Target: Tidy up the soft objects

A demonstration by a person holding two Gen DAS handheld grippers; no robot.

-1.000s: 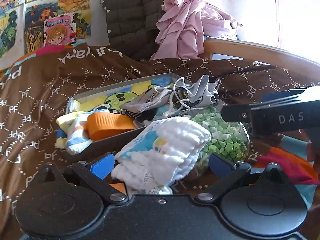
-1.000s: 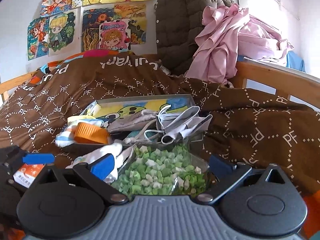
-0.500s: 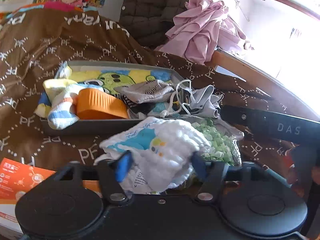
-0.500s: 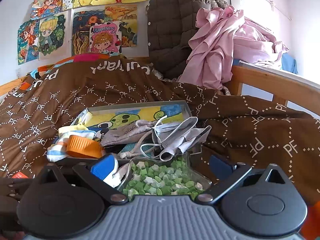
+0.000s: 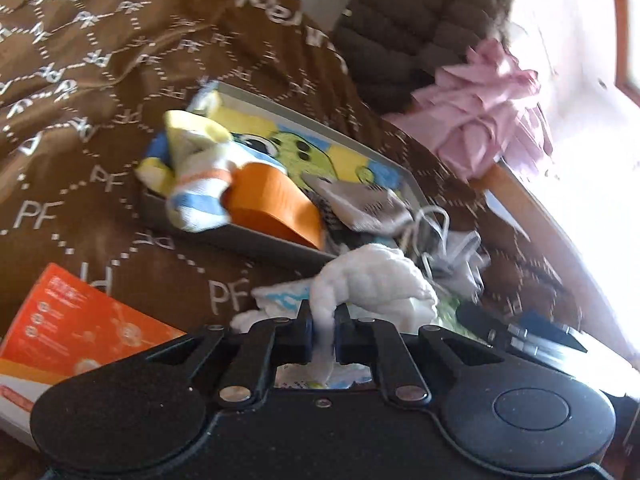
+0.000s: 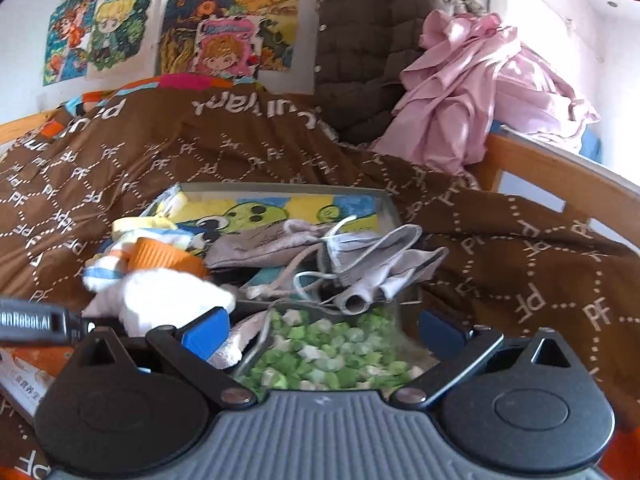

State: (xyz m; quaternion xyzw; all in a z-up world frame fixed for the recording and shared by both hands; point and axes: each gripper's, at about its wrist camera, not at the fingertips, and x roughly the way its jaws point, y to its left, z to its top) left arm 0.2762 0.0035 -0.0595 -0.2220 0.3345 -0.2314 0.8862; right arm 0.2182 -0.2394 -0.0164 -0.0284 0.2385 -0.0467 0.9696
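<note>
While left tongs (image 5: 323, 334) pinch white cloth (image 5: 372, 284), right tongs (image 6: 324, 334) gape.

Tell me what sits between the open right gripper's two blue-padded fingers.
In the right wrist view, the right gripper is open around a clear bag of green and white paper stars; a white waffle-textured cloth lies beside its left finger.

The right gripper (image 6: 324, 334), its jaws spread wide, frames a clear bag of green and white pieces (image 6: 320, 356). Beyond, a tray (image 6: 384, 200) holds grey face masks (image 6: 372, 264), socks and an orange lid (image 6: 160, 256) on a brown blanket (image 6: 520, 260).
</note>
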